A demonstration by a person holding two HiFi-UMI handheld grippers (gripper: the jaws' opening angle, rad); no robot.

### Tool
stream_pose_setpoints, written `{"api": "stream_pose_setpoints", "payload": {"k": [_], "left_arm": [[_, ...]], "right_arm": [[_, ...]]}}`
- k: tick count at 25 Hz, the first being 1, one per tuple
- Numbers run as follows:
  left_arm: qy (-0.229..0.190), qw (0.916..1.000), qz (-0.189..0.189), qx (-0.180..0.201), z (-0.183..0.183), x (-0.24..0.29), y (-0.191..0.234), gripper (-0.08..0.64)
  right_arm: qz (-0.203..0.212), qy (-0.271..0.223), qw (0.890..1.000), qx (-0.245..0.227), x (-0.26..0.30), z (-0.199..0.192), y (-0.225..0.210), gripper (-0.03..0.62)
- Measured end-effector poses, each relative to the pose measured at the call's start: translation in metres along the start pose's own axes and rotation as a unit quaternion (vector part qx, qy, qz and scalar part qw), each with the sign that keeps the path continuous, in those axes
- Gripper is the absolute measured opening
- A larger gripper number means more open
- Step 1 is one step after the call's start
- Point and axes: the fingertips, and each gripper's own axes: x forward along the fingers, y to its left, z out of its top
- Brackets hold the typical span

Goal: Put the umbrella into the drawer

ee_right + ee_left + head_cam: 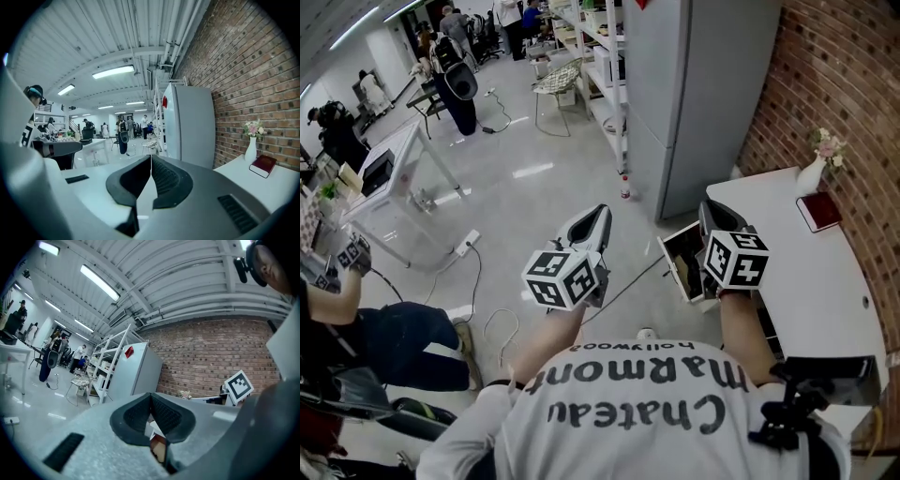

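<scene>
**White drawer stands open, no umbrella to be seen**

Both grippers are held out level in front of the person, and neither carries anything. The left gripper (594, 219) has its 2 jaws closed pad to pad, with nothing between them. The right gripper (711, 210) is the same in its own view: its ribbed pads meet along a thin line and it is empty.

The umbrella shows in none of the 3 views. It is not in a gripper, on the desk (811, 281) or on the floor (534, 178) ahead. Whether it already lies in the drawer cannot be told, because the inside is dark and partly hidden by the right gripper.

The drawer (675, 267) is the thing that matters for the next move. It is pulled out from under the desk, near the brick wall (853, 84). It sits low between the 2 grippers, just beside the right one and well apart from the left. Its long axis runs out from the desk edge toward the open floor.

On the desk, a red book (818, 211) and a small vase (812, 174) stand clear of the drawer.

By this layout the right hand is the nearer one for any work at the drawer.
</scene>
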Motion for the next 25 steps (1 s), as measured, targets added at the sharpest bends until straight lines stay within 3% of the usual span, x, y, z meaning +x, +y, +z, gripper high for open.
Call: {"api": "stream_pose_setpoints", "payload": {"k": [9,18,25], "left_arm": [[0.031,0.9993,-0.004,-0.021,-0.036,-0.037,-0.028,0.015],[0.035,0.9988,-0.004,-0.035,-0.038,-0.056,-0.040,0.015],[0.031,0.9988,-0.004,-0.037,-0.040,-0.048,-0.074,0.015]], "right_arm": [[-0.024,0.036,0.999,0.004,-0.052,-0.042,-0.004,0.017],[-0.026,0.052,0.998,-0.005,-0.071,-0.043,0.001,0.017],[-0.022,0.053,0.998,-0.015,-0.088,-0.034,-0.023,0.017]]}}
